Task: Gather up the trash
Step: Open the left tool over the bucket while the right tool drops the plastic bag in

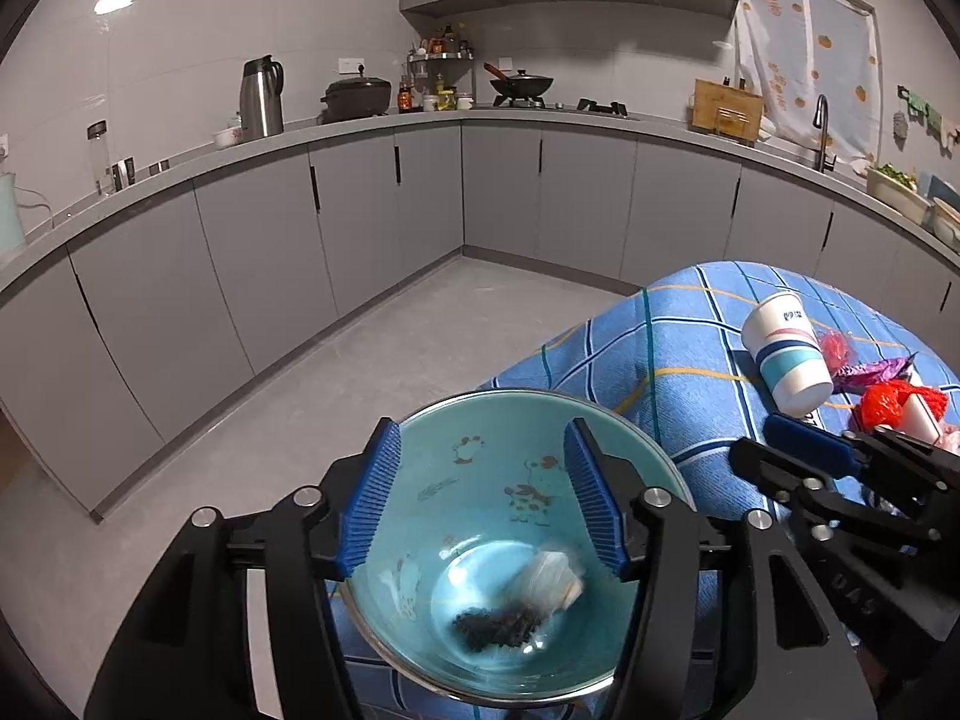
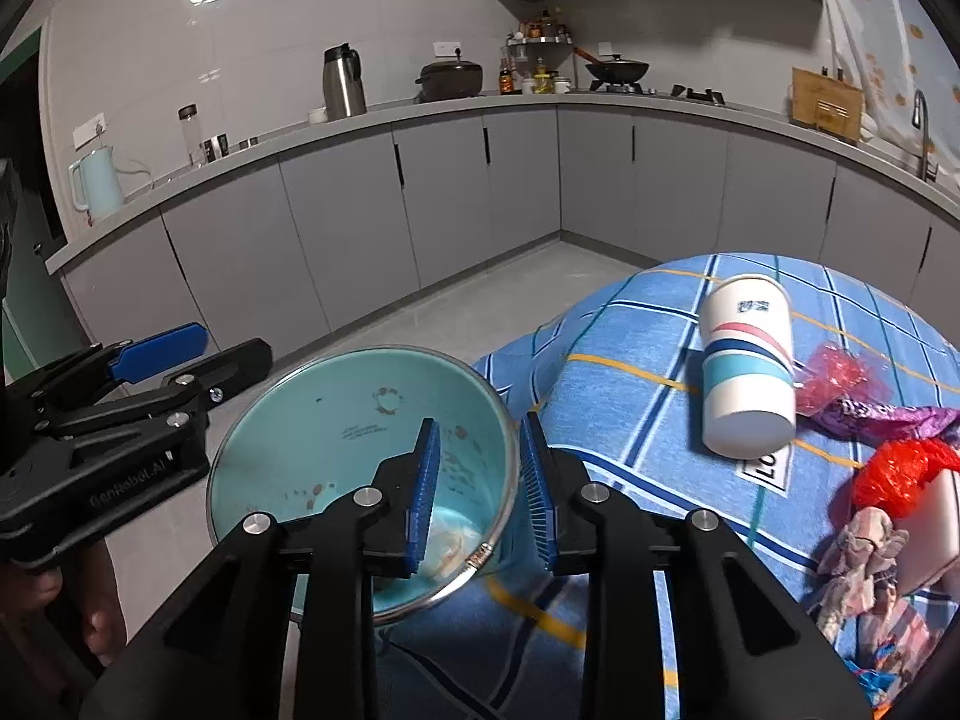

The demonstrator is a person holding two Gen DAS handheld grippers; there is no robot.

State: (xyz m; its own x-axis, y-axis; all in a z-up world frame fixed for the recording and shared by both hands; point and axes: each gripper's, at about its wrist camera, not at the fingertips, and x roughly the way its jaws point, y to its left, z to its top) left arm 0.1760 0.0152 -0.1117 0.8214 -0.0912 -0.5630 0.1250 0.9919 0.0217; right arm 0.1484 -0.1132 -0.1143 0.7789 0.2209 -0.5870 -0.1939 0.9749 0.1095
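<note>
The left claw gapes wide above a teal metal-rimmed bowl holding a crumpled wrapper. The right claw straddles the bowl's rim, fingers apart.

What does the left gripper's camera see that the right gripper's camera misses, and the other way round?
Only the left camera looks down into the bowl's bottom, where a crumpled clear wrapper lies beside dark crumbs; it also shows a basin of greens near the tap.

Only the right camera shows the pale blue kettle on the counter and crumpled pinkish wrappers on the cloth.

Both show the blue bowl, the tipped paper cup, the red wrapper, the checked tablecloth, and the open left gripper and right gripper.
</note>
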